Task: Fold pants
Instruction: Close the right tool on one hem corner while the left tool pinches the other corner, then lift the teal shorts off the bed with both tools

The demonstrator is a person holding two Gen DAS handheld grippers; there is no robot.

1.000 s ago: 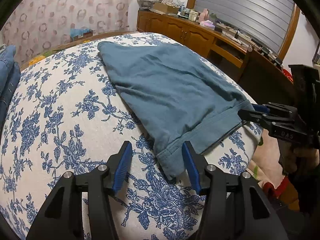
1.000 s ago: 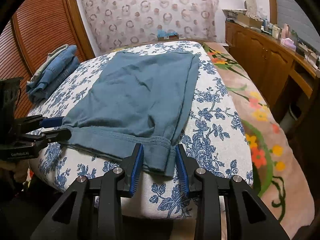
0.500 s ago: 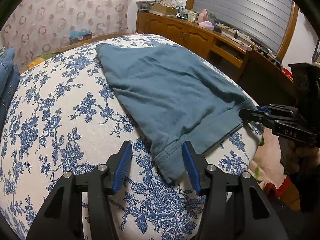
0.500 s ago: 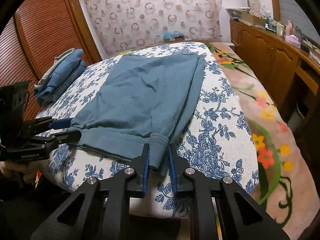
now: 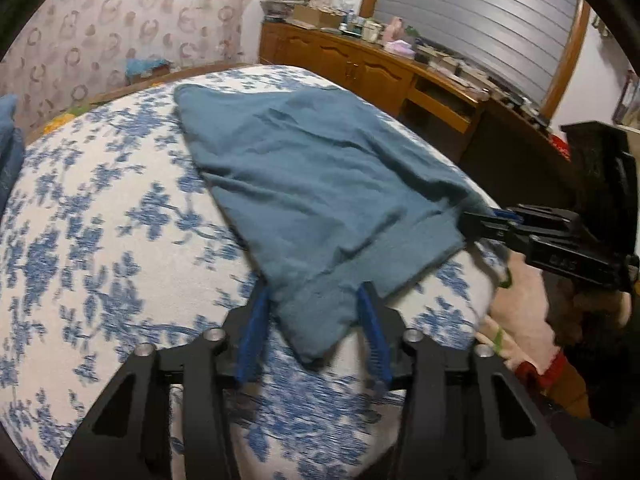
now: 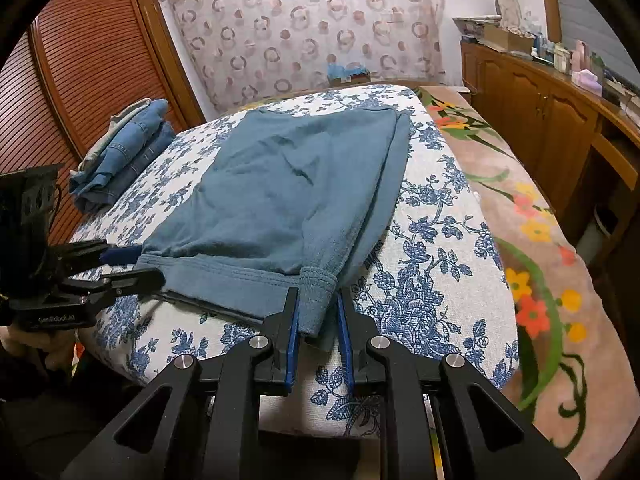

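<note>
Blue pants (image 6: pixel 288 188) lying flat on flowery bed (image 6: pixel 432 240), waistband hanging at bed's near edge. Right tool (image 6: pixel 316 320) pinching waistband corner at 6 o'clock, pads pressing cloth. Left tool (image 5: pixel 312 312) sitting around other waistband corner, jaws just been closing, cloth between pads; cannot tell if pads pressing. Folded jeans (image 6: pixel 120 152) resting at 10 o'clock on bed.

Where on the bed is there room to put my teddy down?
There is bare flowered cover between the teal pants and the folded jeans, and a narrower strip between the pants and the pink flowered blanket. The near edge is crowded: the left hand-held gripper and right hand-held gripper both work at the waistband.
</note>
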